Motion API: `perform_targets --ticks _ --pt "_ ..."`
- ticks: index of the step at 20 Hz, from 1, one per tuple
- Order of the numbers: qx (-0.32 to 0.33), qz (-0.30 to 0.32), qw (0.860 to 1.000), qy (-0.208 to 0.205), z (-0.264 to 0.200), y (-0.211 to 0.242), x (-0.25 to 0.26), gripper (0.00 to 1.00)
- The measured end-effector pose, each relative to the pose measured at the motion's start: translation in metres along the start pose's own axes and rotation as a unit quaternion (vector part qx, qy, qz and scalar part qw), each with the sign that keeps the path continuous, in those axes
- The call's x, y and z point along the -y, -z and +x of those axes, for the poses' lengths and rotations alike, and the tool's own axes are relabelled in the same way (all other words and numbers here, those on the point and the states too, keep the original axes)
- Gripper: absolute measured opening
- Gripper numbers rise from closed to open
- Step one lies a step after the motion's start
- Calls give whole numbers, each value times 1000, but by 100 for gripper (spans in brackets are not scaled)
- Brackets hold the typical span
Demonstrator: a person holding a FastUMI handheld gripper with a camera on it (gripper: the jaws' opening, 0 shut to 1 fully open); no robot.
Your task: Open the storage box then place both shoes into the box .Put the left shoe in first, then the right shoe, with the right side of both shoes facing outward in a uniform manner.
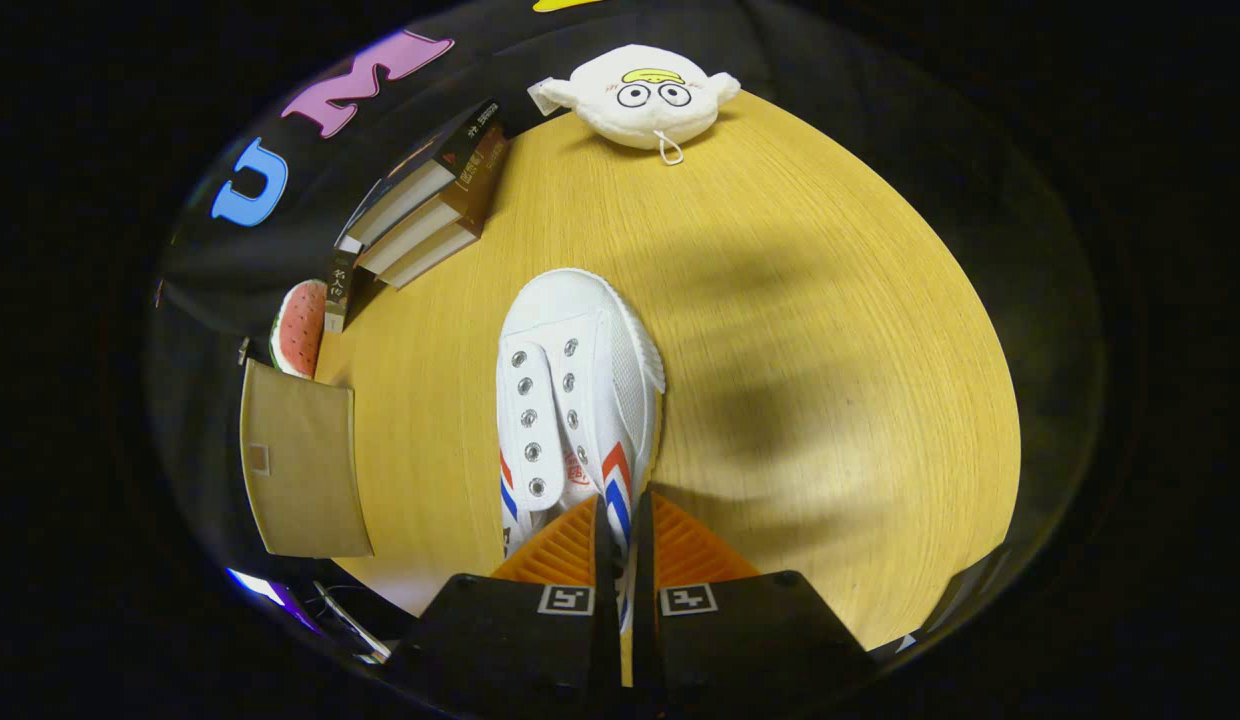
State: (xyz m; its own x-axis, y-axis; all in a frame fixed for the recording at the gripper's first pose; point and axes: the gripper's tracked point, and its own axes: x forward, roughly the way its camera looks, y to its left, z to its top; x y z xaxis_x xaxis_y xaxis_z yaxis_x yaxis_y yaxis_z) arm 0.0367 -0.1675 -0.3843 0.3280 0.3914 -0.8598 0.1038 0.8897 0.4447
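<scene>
A: Start at the gripper (621,520). What are its fingers doing?

B: They sit nearly together, with only a thin slot between them. The side wall of a white canvas sneaker (578,390) runs down into that slot, so both fingers (558,545) are clamped on the shoe's upper near the red and blue stripes.

A: And the shoe itself?

B: It stretches from the fingers toward 12 o'clock, rounded rubber toe farthest away, two rows of metal eyelets facing up, no laces threaded. Whether the sole is resting on the wooden table (830,330) or lifted just off it, I can't quite tell from this angle.

A: What lies farther out?

B: At about 9 o'clock from the fingers, by the table's edge, there's a tan box panel (305,470); probably the storage box's lid or wall, though the distortion makes that hard to settle. Just beyond it, around 10 o'clock, a watermelon-slice toy (300,328). At roughly 11 o'clock, a stack of books (430,205) lies on the table beyond the toy.

A: Anything straight ahead?

B: At 12 o'clock, well apart from the sneaker's toe, a white plush toy (642,95) with round eyes sits at the far rim of the table. A broad soft shadow falls across the wood toward 2 o'clock.
</scene>
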Motion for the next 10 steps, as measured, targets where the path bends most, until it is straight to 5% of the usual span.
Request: perform_targets --ticks 10 --pt "57 34 998 -17 -77 1 -48 9"
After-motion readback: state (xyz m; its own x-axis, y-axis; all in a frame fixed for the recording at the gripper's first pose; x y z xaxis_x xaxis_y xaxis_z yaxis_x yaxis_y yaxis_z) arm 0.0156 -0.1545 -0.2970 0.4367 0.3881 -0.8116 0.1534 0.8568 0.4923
